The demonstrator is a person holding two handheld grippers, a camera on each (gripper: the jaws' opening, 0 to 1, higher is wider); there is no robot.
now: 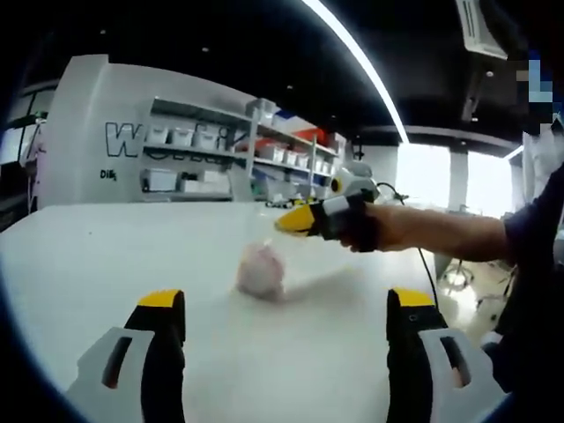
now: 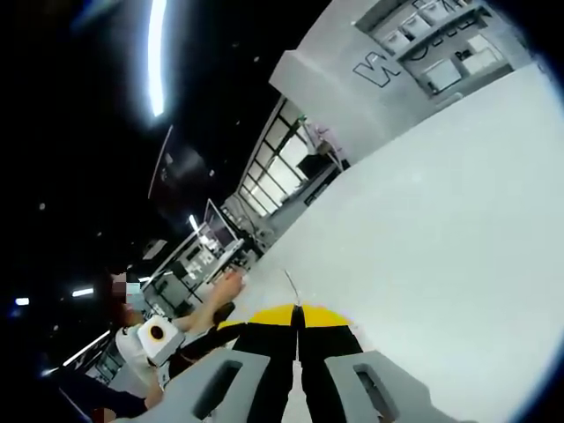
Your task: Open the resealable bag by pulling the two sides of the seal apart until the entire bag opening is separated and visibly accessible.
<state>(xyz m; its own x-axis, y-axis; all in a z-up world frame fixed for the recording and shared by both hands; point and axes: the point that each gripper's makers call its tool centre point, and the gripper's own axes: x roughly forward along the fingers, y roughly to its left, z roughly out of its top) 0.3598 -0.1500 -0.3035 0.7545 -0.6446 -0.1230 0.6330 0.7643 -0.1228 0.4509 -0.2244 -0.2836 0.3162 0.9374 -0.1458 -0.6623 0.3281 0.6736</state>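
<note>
The resealable bag (image 1: 261,270), a small pale pink, blurred bundle, lay on the white table (image 1: 115,256) in the left gripper view, roughly mid-table, ahead of and between the left gripper's jaws. Its seal could not be made out through the blur.

The left gripper (image 1: 286,304) stood with its yellow-tipped black jaws spread wide apart, nothing between them, well short of the bag.

The right gripper (image 1: 300,219) entered the left gripper view from the right, held in a person's hand (image 1: 366,227), hovering above the table just beyond and above the bag; whether it touched the bag could not be told. In the right gripper view, the same gripper (image 2: 298,317) showed its jaws pressed together, and a thin pale sliver (image 2: 292,286) stuck out from between the tips; too small to identify.

Beyond the table stood a white wall unit with shelves of bins (image 1: 198,141). A long ceiling light strip (image 1: 361,62) ran overhead.
</note>
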